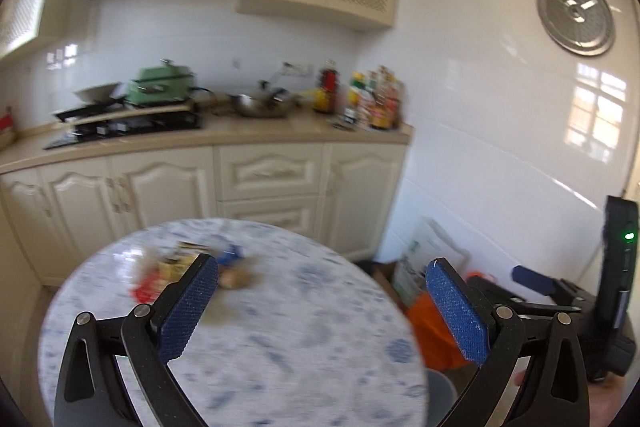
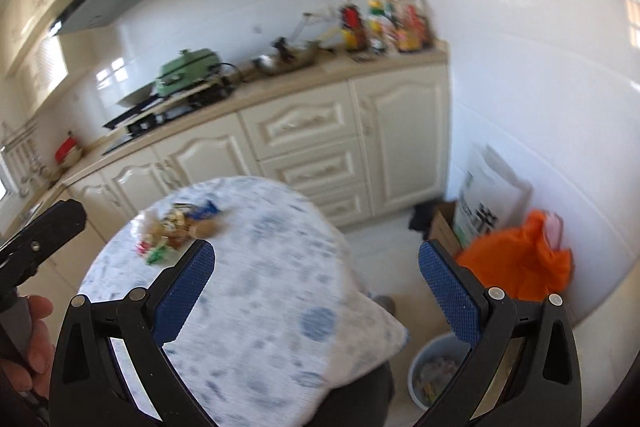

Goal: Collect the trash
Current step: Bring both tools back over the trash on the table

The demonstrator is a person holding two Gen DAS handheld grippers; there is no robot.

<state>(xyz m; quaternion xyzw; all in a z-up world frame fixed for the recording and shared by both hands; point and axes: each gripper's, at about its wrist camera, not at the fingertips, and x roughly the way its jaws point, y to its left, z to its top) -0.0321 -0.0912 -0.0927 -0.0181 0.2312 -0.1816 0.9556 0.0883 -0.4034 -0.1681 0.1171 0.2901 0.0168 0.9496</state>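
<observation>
blue-speckled white tablecloth; orange bag; green cooker

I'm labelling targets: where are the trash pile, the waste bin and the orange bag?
trash pile (image 2: 178, 227), right wrist view, middle of the wrappers.
waste bin (image 2: 434, 373), right wrist view, inside.
orange bag (image 2: 520, 263), right wrist view, front face.

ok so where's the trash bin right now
In the right wrist view the pale blue round bin stands on the floor at lower right, beside the round blue-patterned table and below the orange plastic bag.
</observation>
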